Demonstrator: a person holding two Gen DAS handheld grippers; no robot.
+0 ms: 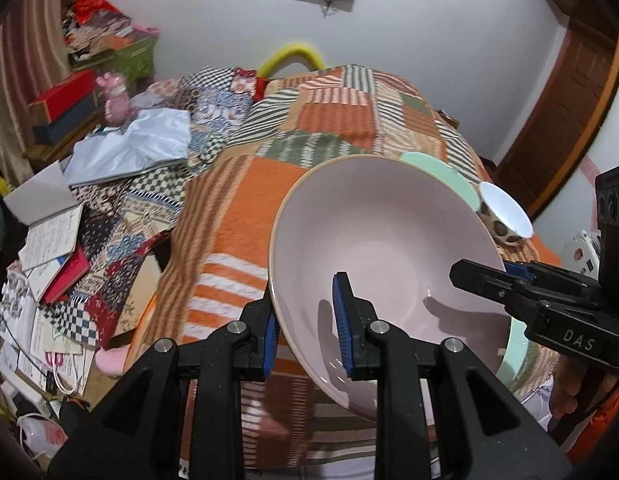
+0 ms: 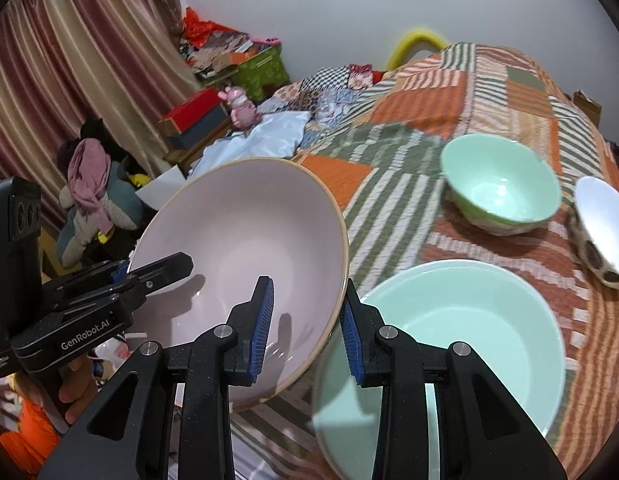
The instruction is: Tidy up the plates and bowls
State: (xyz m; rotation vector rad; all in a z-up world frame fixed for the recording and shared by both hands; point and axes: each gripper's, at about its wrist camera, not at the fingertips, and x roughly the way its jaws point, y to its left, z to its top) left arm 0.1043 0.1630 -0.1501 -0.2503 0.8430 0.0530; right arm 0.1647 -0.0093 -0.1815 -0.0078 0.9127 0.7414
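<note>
A large pink bowl (image 1: 385, 236) is held tilted in the air above the patchwork quilt (image 1: 329, 120). My left gripper (image 1: 305, 328) straddles its left rim, one finger inside and one outside. My right gripper (image 2: 307, 328) straddles the opposite rim of the same pink bowl (image 2: 245, 240) and shows at the right of the left wrist view (image 1: 493, 276). A large mint bowl (image 2: 469, 344) lies on the quilt just right of and below the pink bowl. A smaller mint bowl (image 2: 501, 184) and a white bowl with brown spots (image 2: 601, 228) sit farther back.
The quilt covers a bed or table. To the left lie books and papers (image 1: 49, 248), a pale blue cloth (image 1: 133, 144), red and grey boxes (image 1: 65, 104) and a pink toy (image 1: 117, 100). Curtains (image 2: 69, 60) hang at the far left. A wooden door (image 1: 565, 120) stands at the right.
</note>
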